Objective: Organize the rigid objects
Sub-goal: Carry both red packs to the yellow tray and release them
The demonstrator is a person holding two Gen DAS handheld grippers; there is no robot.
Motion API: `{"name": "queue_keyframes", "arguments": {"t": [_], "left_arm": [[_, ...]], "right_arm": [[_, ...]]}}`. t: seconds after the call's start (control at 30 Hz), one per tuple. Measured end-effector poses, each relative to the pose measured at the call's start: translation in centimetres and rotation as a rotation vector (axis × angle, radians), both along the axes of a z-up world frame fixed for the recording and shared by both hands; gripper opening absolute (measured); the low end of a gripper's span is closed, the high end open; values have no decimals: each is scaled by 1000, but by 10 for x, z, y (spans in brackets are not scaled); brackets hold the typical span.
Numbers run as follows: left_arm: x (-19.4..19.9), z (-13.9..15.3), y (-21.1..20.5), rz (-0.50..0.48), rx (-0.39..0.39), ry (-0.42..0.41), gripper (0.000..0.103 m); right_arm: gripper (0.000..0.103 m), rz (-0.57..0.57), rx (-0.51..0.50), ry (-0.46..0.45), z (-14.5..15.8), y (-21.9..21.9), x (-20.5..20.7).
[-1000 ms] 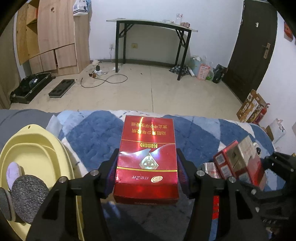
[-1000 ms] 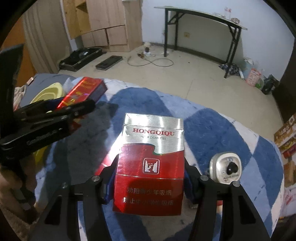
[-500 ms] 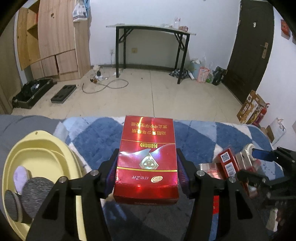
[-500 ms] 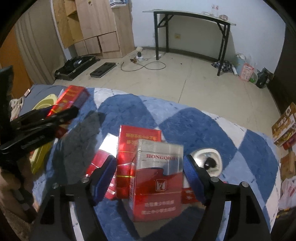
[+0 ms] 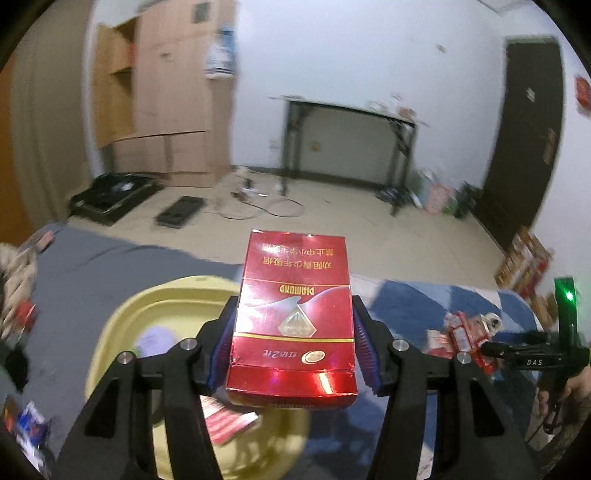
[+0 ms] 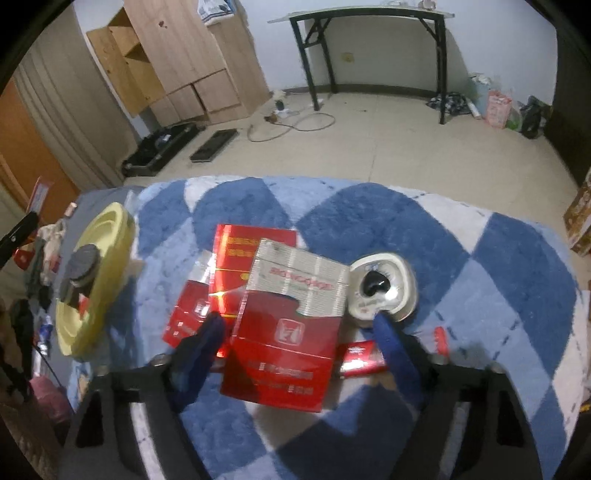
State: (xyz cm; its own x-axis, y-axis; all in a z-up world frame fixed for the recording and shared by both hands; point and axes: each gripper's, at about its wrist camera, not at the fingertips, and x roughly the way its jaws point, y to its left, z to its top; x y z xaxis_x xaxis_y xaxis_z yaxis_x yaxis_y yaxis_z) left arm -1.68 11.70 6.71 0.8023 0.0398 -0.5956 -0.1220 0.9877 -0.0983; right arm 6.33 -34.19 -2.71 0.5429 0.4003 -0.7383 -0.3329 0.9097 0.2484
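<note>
My left gripper (image 5: 293, 349) is shut on a red Diamond cigarette box (image 5: 293, 317) and holds it above a yellow tray (image 5: 122, 325). My right gripper (image 6: 299, 325) is open. A red and silver Hongqiqu cigarette box (image 6: 288, 332) lies between its jaws on a pile of red boxes (image 6: 243, 258) on the blue and white blanket (image 6: 498, 295). A round silver tin (image 6: 382, 291) sits right of the pile. The pile also shows in the left wrist view (image 5: 461, 339), with the right gripper (image 5: 532, 354) beside it.
The yellow tray (image 6: 92, 288) holds a grey disc (image 6: 83, 264) and a red packet (image 5: 229, 424). Clutter lies on the grey sheet at the left (image 5: 22, 295). A wooden cabinet (image 6: 177, 59) and a black table (image 6: 369, 22) stand across the floor.
My left gripper has carried the Diamond box leftward, from over the blanket to over the yellow tray. My right gripper has opened and let the Hongqiqu box down onto the pile.
</note>
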Motion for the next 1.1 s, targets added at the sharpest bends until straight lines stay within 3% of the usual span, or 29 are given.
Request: {"name": "queue_keyframes", "arguments": {"t": [0.13, 0.3, 0.37, 0.53, 0.63, 0.77, 0.83, 0.93, 1.03, 1.1], "left_arm": [[-23, -10, 39, 98, -76, 7, 58], [-39, -23, 78, 160, -73, 62, 58], [-50, -26, 98, 229, -99, 44, 58], [-59, -31, 131, 338, -47, 86, 58], [-49, -47, 133, 295, -34, 161, 58], [-37, -65, 138, 242, -72, 208, 58], [-35, -70, 146, 248, -123, 188, 58], [-25, -80, 153, 245, -196, 174, 58], [-7, -85, 151, 234, -199, 180, 58], [2, -86, 151, 227, -203, 176, 58]], "right_arm": [[61, 14, 1, 22, -11, 6, 5], [59, -2, -7, -1, -7, 5, 4], [59, -10, -33, -10, -3, 7, 1], [59, -37, -75, -99, 25, 10, -17], [59, -35, -101, -169, 47, 20, -36], [59, 115, -126, -246, 66, 82, -64], [59, 210, -145, -259, 67, 121, -75], [59, 393, -166, -257, 58, 193, -96], [59, 558, -203, -244, 37, 265, -120], [59, 609, -223, -237, 24, 294, -126]]}}
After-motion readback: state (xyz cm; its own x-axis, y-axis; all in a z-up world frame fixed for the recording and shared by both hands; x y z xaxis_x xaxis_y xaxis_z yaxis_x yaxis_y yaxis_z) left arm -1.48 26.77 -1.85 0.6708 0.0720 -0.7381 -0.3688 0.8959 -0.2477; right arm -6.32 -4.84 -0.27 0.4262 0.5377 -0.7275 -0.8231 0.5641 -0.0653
